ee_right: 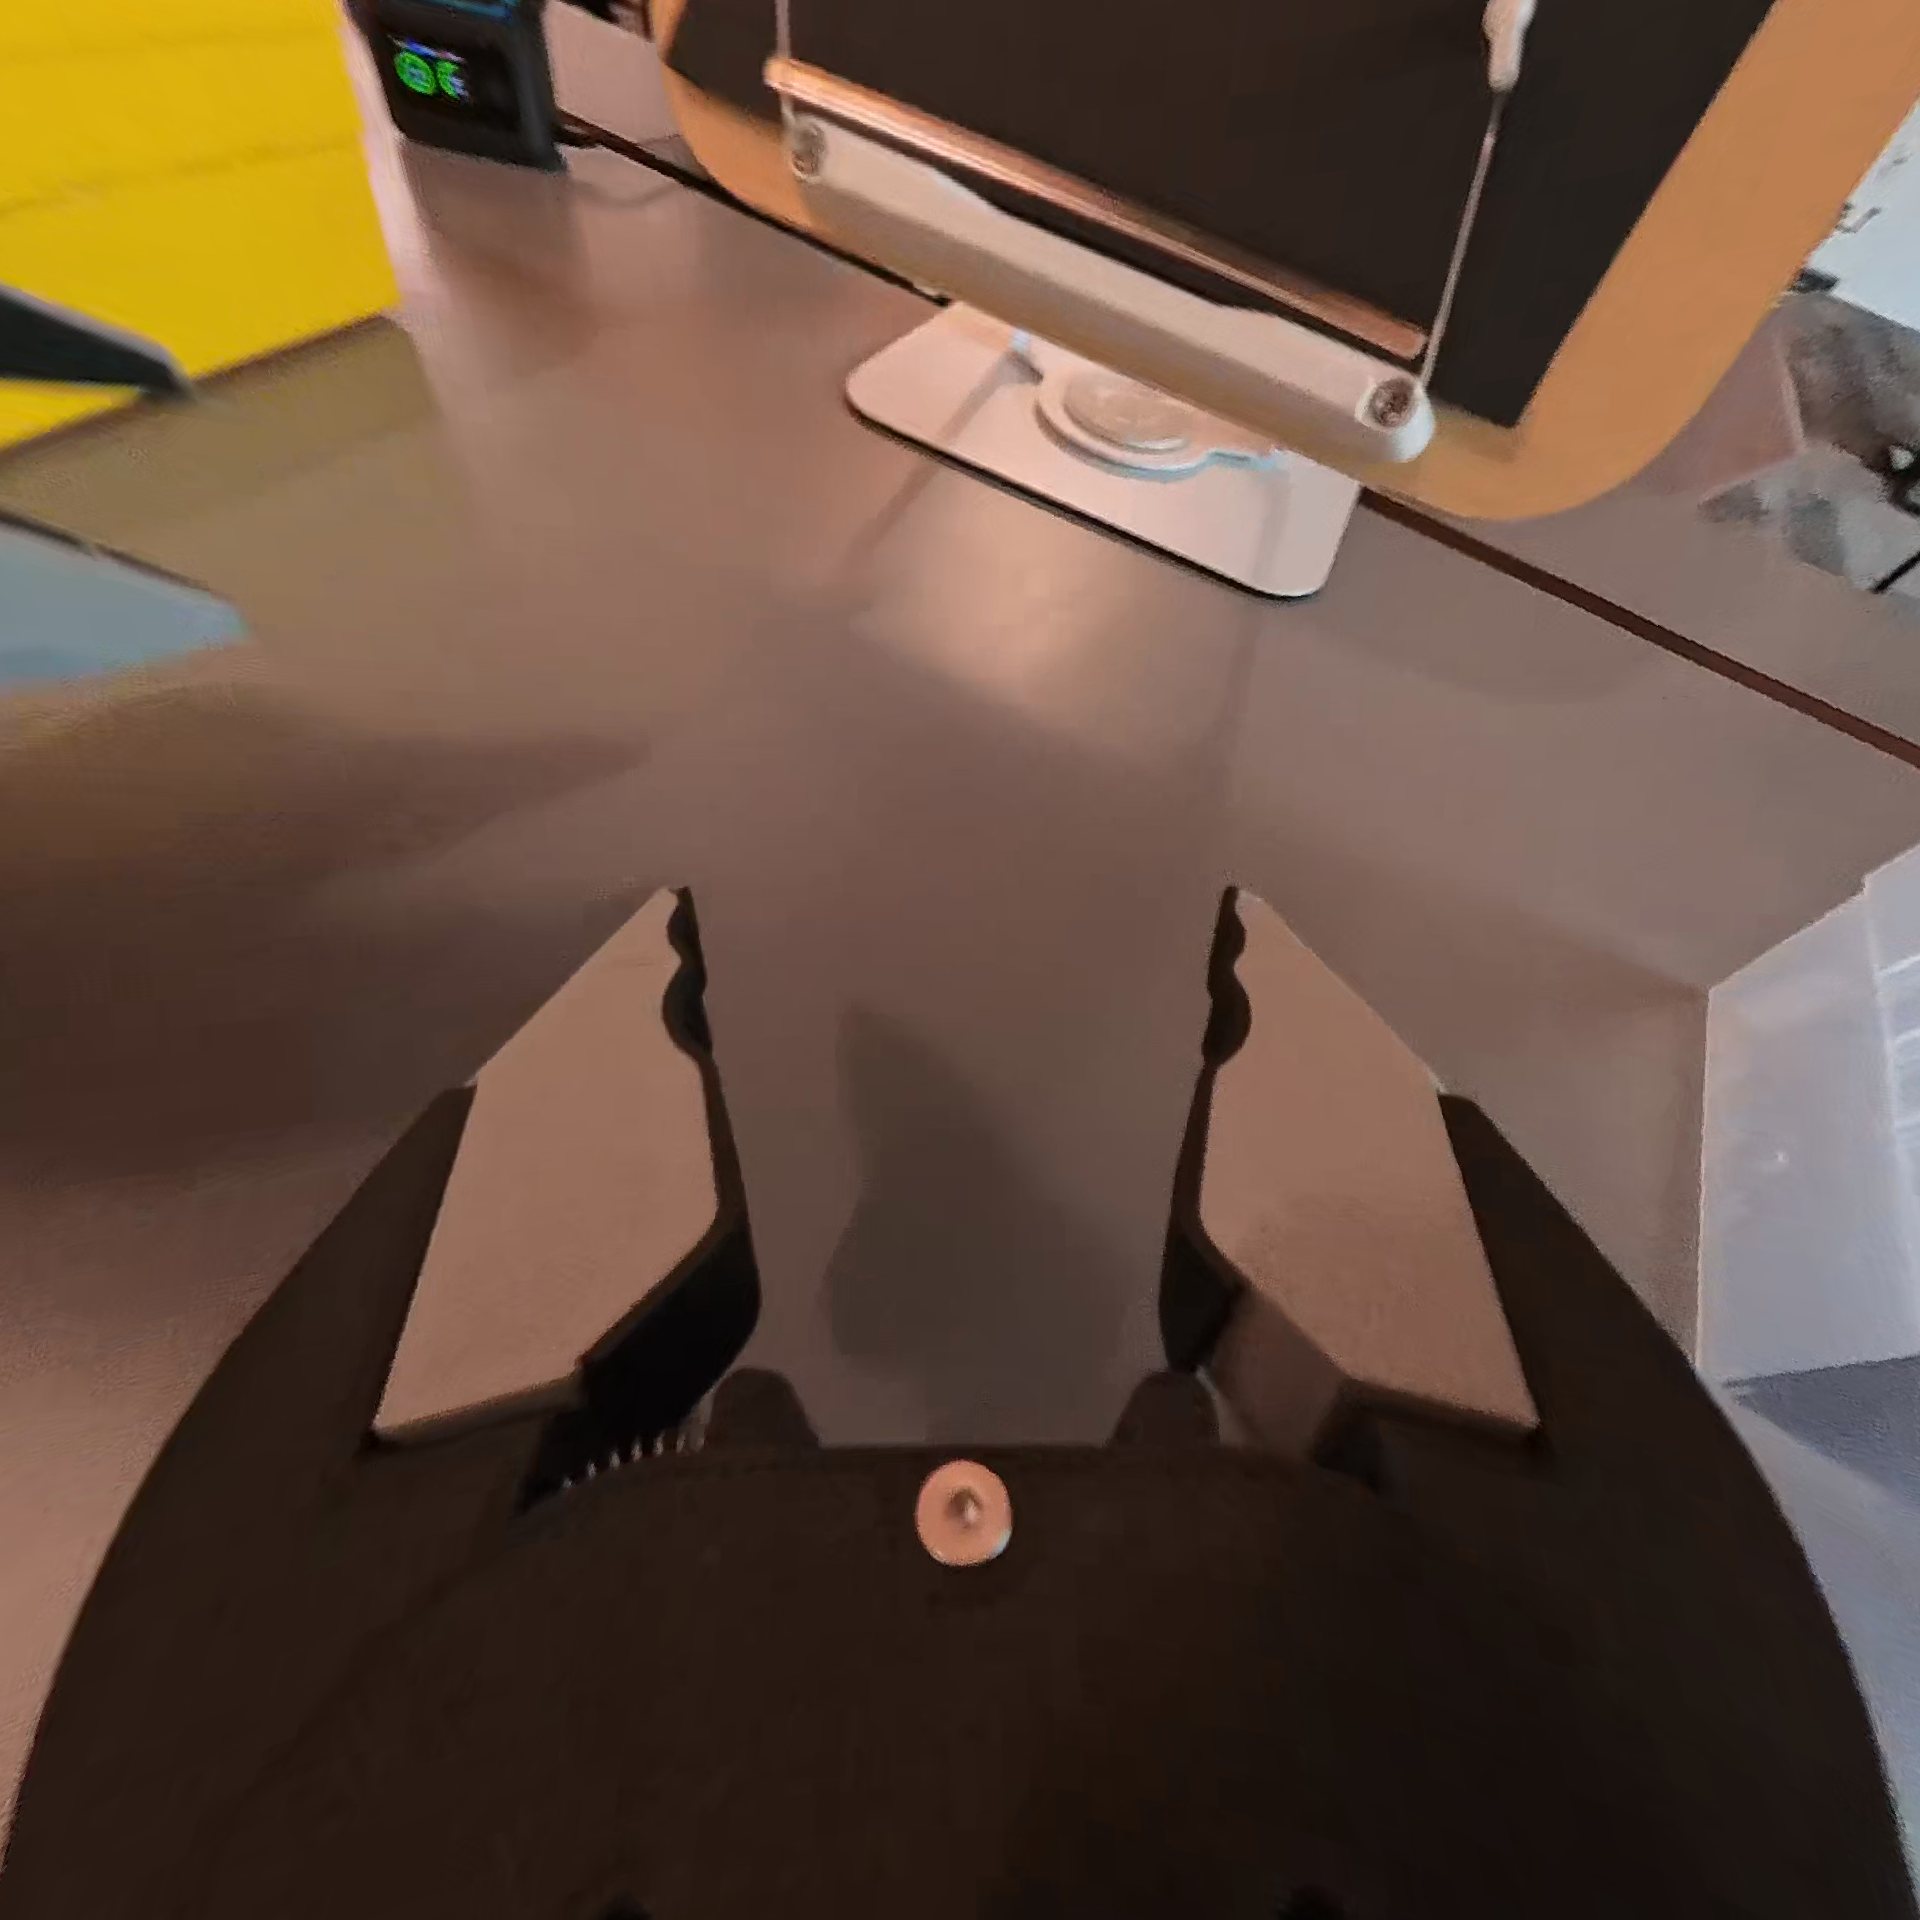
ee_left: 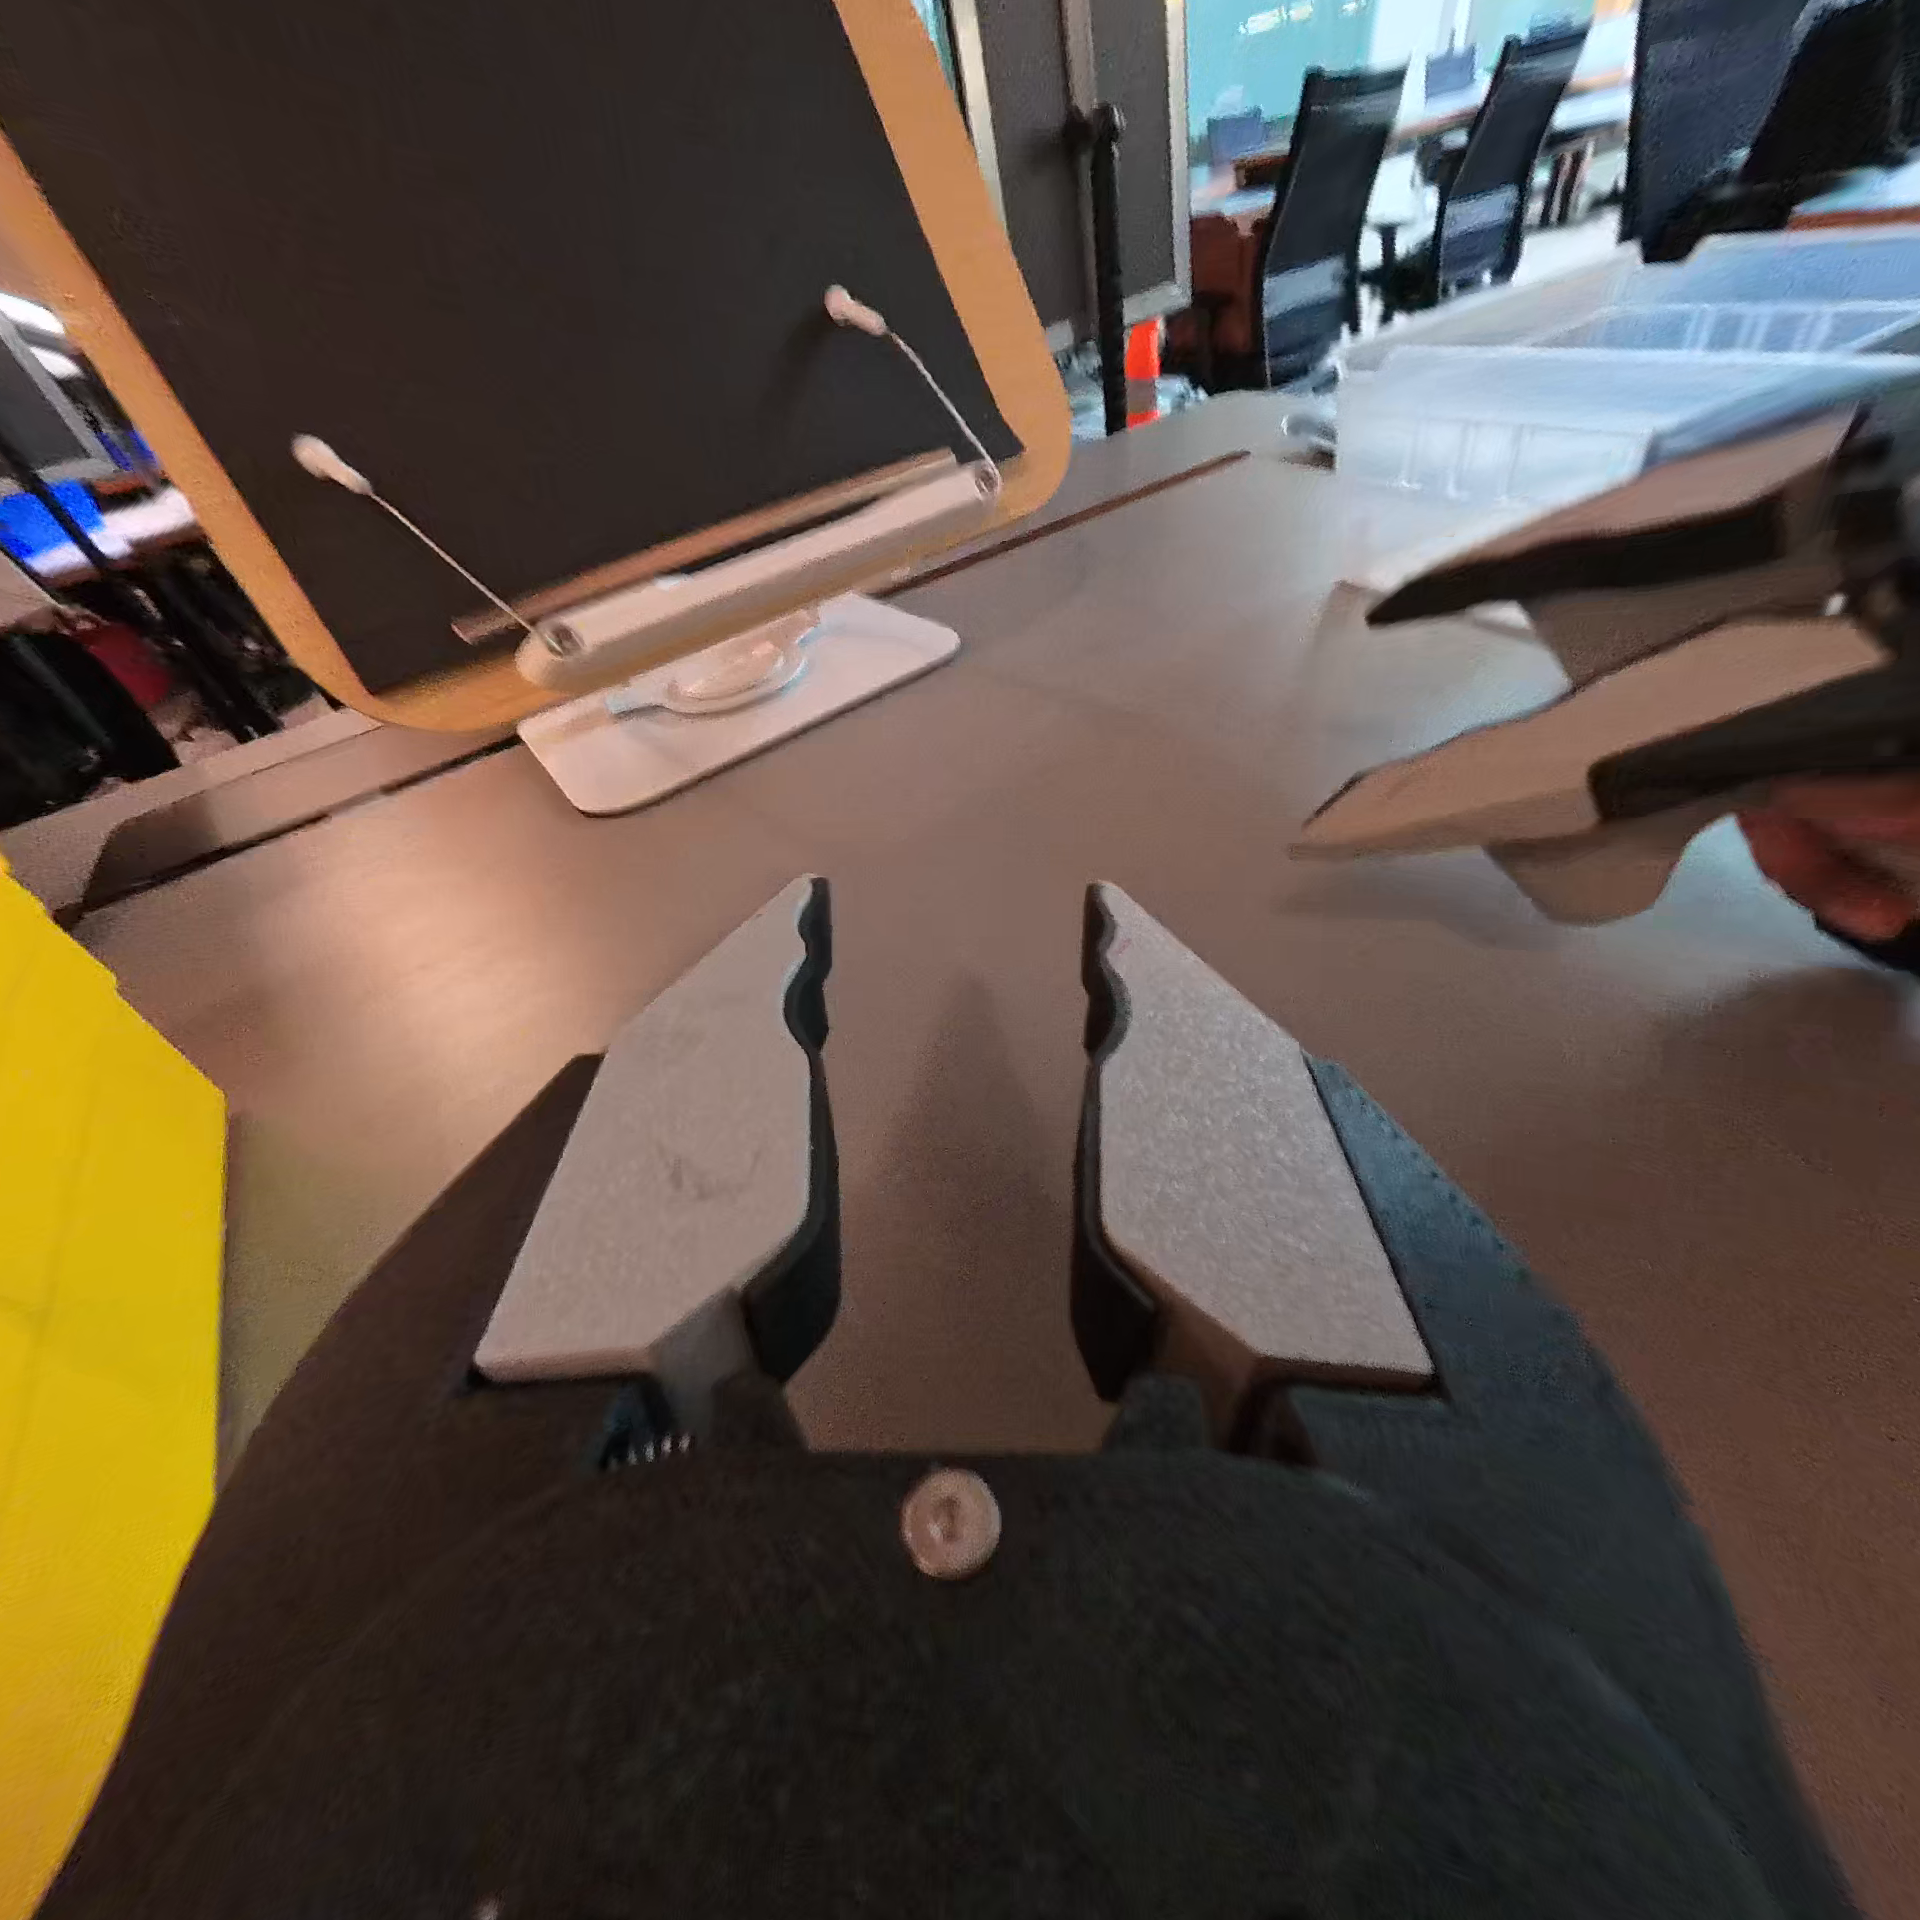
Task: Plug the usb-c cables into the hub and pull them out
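Note:
My left gripper (ee_left: 956, 894) is open and empty, low over the brown table (ee_left: 1039, 748). My right gripper (ee_right: 956, 894) is open wider and empty over the same table. It also shows in the left wrist view (ee_left: 1335, 727) at the right, held by a hand. The left gripper (ee_right: 213, 504) shows blurred at the left edge of the right wrist view. A small black device with a lit green screen (ee_right: 457, 83) stands at the far left of the table. I cannot tell whether it is the hub. No usb-c cable is in view.
A tilted black board with an orange rim (ee_left: 520, 260) stands on a white base (ee_left: 748, 696) ahead of both grippers; it also shows in the right wrist view (ee_right: 1101, 457). A yellow panel (ee_left: 94, 1247) is at the left. Clear plastic boxes (ee_left: 1507, 416) lie at the right.

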Demonstrator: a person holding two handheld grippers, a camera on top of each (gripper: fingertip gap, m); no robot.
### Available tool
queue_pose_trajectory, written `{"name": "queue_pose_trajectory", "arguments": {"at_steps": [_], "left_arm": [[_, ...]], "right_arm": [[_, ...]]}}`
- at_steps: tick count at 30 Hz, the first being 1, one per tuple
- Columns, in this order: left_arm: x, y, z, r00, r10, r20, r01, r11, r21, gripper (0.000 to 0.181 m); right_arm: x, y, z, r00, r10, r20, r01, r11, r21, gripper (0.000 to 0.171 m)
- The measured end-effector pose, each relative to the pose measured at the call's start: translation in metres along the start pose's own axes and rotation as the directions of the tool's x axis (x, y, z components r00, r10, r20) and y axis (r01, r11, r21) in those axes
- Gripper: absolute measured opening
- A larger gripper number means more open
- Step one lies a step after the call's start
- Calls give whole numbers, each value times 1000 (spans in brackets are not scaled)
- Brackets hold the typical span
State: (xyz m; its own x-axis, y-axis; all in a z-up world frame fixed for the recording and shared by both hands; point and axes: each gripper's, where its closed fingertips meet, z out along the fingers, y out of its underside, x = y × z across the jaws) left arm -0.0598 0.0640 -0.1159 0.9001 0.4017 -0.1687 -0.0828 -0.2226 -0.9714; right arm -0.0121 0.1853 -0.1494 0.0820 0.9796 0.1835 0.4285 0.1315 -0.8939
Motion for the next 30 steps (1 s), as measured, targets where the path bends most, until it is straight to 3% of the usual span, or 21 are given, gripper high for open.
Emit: {"name": "queue_pose_trajectory", "arguments": {"at_steps": [9, 14, 20, 23, 30], "left_arm": [[-32, -25, -17, 992, -12, 124, -21, 966, 259, 27], [-21, -27, -18, 989, 31, 144, -68, 965, 254, 26], [-11, -17, -8, 999, -47, 5, 46, 985, 169, 25], [-14, -18, -10, 996, -85, -16, 87, 979, 183, 21], [-11, -22, -15, 999, -23, 27, 16, 976, 217, 16]], "right_arm": [[2, -2, 2, 997, 66, 41, -67, 997, 34, 87], [2, -4, 0, 998, 50, 25, -51, 997, 55, 91], [3, 1, 5, 997, 66, 30, -67, 998, 14, 106], [5, 2, 5, 996, 88, 32, -88, 996, 12, 107], [6, 2, 6, 994, 101, 40, -101, 995, 9, 103]]}}
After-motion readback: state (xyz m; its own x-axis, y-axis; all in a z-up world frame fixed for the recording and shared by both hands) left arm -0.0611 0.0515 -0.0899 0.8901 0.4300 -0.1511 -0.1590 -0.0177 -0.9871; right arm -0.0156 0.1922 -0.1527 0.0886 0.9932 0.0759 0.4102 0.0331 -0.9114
